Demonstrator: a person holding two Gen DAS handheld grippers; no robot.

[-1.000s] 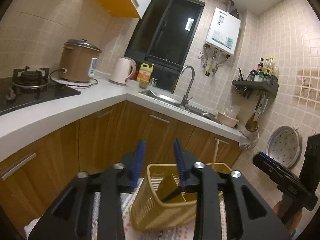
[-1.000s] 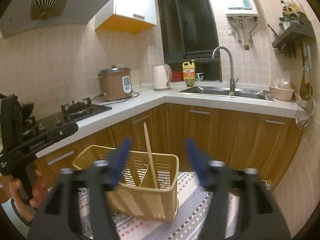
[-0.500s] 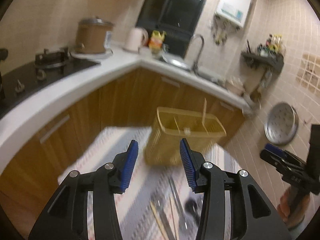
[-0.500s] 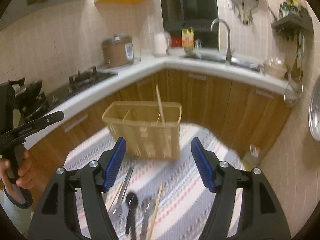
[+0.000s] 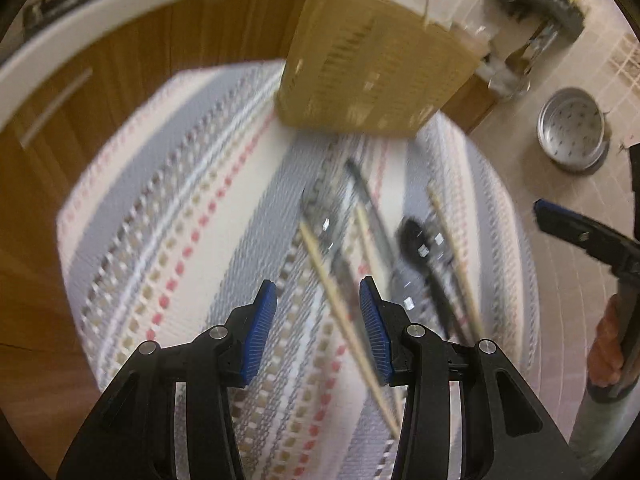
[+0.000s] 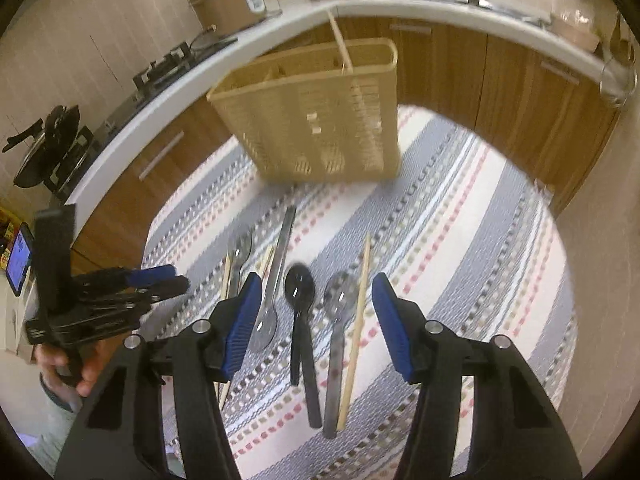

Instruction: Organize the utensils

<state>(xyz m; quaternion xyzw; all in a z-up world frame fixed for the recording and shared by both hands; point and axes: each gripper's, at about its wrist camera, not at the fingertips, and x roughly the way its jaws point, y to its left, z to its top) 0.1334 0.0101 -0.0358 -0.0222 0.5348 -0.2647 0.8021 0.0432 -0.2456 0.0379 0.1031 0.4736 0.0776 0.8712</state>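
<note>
Hovering over the striped cloth [image 6: 460, 208], the right claw [image 6: 316, 312] is closing, nothing gripped, above a black spoon [image 6: 300, 292]; the left claw [image 5: 318, 320] gapes empty. Utensils lie before the yellow basket [image 6: 320, 120].

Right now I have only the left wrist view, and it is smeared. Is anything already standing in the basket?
Observer: Yes. The right wrist view shows one chopstick standing in the basket, near its right end.
Operator: Is the right tool holding anything? I see only one finger of it.
Observer: No. The right tool is closing with nothing pressed between its pads. A black spoon lies on the mat beneath the gap.
</note>
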